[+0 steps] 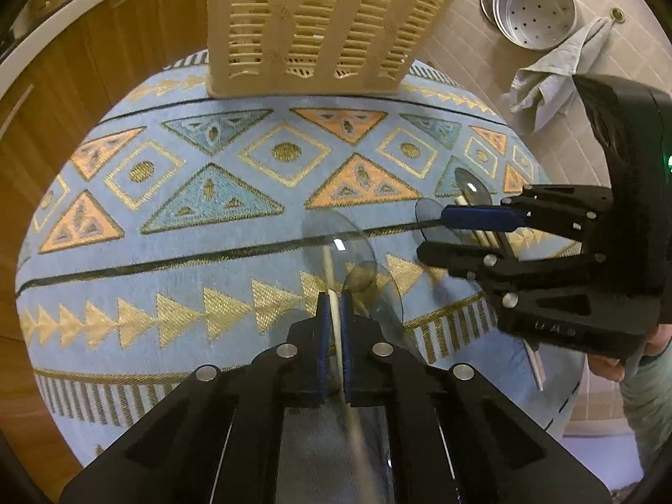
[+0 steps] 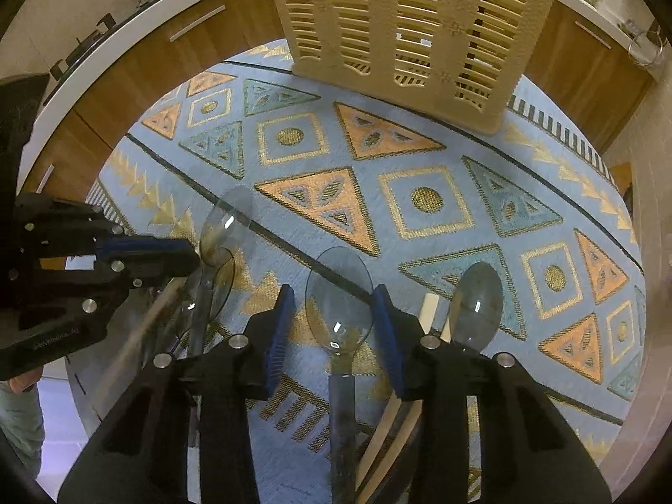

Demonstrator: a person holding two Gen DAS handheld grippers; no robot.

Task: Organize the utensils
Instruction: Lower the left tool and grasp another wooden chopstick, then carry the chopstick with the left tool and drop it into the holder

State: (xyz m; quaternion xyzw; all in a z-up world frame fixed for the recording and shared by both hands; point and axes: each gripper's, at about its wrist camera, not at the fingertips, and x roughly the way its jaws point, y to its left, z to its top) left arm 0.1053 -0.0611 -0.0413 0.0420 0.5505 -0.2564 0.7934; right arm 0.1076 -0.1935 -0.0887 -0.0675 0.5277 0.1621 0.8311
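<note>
Left gripper (image 1: 334, 311) pinches a cream chopstick (image 1: 334, 319) between its pads; right gripper (image 2: 332, 327) is spread, a clear plastic spoon (image 2: 338, 294) lying between its fingers, slatted utensil basket (image 2: 403, 33) ahead

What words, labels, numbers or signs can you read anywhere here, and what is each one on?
"UAS": pale raised letters on the black body of the right gripper, left wrist view; the last letters are unclear.
A pale line of print on the left gripper body, right wrist view: too blurred to read.
Nothing readable on the basket or tablecloth.
</note>
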